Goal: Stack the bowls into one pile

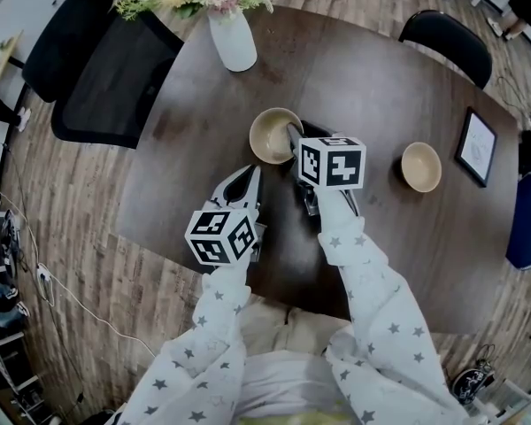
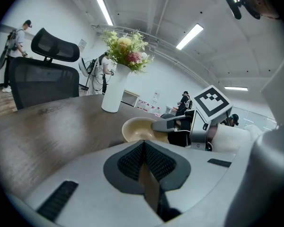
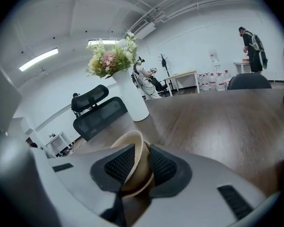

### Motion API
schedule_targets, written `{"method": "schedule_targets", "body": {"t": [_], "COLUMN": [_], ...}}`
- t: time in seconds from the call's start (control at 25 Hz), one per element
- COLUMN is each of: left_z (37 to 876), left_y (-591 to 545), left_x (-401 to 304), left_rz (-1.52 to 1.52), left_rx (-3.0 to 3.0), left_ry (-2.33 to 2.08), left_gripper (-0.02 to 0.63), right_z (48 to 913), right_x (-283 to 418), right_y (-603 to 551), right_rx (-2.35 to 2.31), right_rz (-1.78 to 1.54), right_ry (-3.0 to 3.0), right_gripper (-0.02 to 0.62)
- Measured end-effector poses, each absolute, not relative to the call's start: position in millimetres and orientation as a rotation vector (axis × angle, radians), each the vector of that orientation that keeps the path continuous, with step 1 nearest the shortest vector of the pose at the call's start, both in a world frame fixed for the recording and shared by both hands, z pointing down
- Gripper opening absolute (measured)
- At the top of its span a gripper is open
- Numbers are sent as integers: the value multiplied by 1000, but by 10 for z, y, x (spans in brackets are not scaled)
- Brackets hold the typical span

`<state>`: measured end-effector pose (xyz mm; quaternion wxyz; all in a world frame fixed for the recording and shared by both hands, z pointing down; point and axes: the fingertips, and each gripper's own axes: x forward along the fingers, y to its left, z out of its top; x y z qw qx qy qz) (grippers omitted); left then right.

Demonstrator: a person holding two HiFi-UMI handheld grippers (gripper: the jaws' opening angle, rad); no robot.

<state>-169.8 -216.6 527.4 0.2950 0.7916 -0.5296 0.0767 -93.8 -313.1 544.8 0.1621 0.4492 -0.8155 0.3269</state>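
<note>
Across the dark bench (image 1: 380, 96), a white vase (image 1: 234, 41) of flowers stands at the far edge. On your side of the vase, your right tool (image 3: 142, 160) has its jaws narrowly parted astride the rim of a tan bowl (image 1: 270, 138) standing on the bench. Farther from the vase, your left tool (image 2: 144, 148) has its jaws pressed together. A second bowl (image 1: 421, 166) sits well right of the vase.

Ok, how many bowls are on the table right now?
2. One bowl sits near the middle of the table, its rim between the jaws of the right claw. The second bowl sits apart, further right. Another could be nested unseen inside the first.
</note>
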Motion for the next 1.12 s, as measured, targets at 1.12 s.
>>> {"method": "schedule_targets", "body": {"t": [1.12], "left_z": [4921], "left_y": [-2028], "left_x": [-1372], "left_rz": [188], "left_rx": [2247], "left_ry": [-1347], "left_gripper": [26], "right_z": [5190], "right_x": [-393], "right_y": [-2682], "right_rx": [1469], "right_rz": [906], "right_ry": [-2340], "right_gripper": [35]}}
